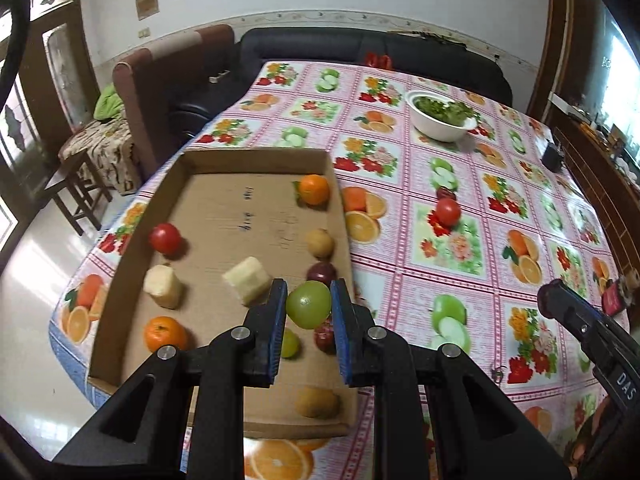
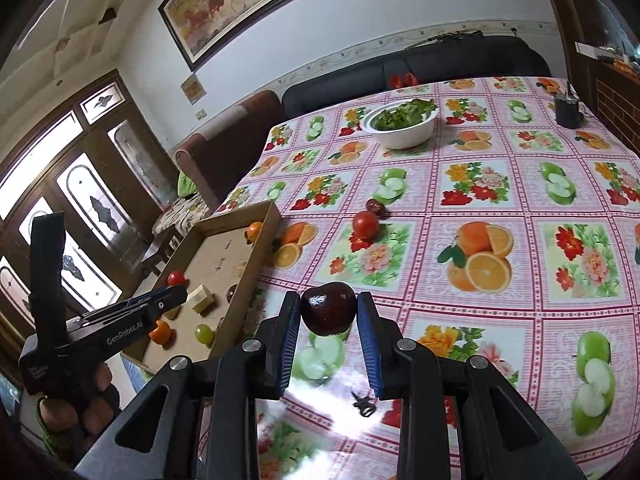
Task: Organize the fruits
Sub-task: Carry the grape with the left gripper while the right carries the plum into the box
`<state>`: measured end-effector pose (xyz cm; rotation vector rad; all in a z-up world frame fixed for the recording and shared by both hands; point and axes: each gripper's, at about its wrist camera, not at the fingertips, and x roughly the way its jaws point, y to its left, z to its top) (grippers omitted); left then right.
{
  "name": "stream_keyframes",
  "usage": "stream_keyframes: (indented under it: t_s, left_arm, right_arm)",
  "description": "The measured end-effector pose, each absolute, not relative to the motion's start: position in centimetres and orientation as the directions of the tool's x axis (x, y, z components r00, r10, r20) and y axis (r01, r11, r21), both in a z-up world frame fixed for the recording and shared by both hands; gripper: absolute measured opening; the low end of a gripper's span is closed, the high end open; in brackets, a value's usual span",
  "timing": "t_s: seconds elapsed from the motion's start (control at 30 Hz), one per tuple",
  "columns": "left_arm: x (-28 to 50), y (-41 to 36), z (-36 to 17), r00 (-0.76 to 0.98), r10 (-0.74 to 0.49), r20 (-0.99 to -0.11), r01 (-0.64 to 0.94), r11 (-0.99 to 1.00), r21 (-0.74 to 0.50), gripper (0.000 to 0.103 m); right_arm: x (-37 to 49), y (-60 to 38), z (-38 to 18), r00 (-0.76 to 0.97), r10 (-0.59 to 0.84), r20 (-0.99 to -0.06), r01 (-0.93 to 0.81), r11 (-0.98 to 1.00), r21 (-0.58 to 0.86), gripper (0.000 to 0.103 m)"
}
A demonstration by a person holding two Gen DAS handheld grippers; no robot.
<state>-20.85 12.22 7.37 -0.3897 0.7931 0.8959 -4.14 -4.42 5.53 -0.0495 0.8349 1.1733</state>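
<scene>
1. Two grippers each carry a fruit. On the left, the cardboard tray (image 1: 192,168) lies at the table's left edge and already holds a tomato (image 1: 165,237), two mandarins, pale peeled chunks, brownish round fruits, a dark plum and a green grape, laid roughly in two columns, probably so that like sits with like.
2. The left gripper (image 1: 308,312) pinches a green grape (image 1: 308,310) between its blue pads, held above the tray's right column; the spot below, beside the other grape (image 1: 289,343), looks a likely place for it.
3. The right gripper (image 2: 329,312) is clamped on a dark red plum (image 2: 329,309), held over the fruit-print tablecloth (image 2: 500,184) just right of the tray, likely bound for the tray too.
4. Further right, a loose tomato (image 2: 365,225) and a dark fruit (image 2: 376,207) wait on the cloth.
5. A white bowl of greens (image 2: 402,124) stands well apart; only the tray's wall and the left gripper stand between the plum and the tray.
</scene>
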Motion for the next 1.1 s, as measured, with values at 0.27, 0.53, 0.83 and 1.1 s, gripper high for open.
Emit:
stream_keyframes:
  t_s: [0.27, 0.53, 0.83, 1.1]
  left_arm:
    - [-22.4, 13.2, 7.4, 0.348, 0.575, -0.741, -0.840, 0.542, 0.025, 0.019]
    - [-23.9, 14.3, 7.2, 0.325, 0.591, -0.739, -0.862, 0.507, 0.026, 0.019]
    - [-25.5, 16.2, 6.4, 0.315, 0.572, -0.757, -0.879, 0.476, -0.006, 0.019]
    - [-28.0, 19.8, 6.0, 0.316, 0.535, -0.783, -0.908, 0.410, -0.087, 0.019]
  right_arm:
    - [-5.9, -3.0, 5.7, 0.102, 0.788, -0.607, -0.848, 0.388, 0.362, 0.029]
    - [-7.3, -1.5, 5.6, 0.074, 0.781, -0.620, -0.865, 0.359, 0.350, 0.029]
    - [-8.5, 0.0, 5.1, 0.048, 0.769, -0.637, -0.878, 0.336, 0.340, 0.029]
    - [-9.5, 2.8, 4.4, -0.002, 0.757, -0.653, -0.891, 0.294, 0.344, 0.029]
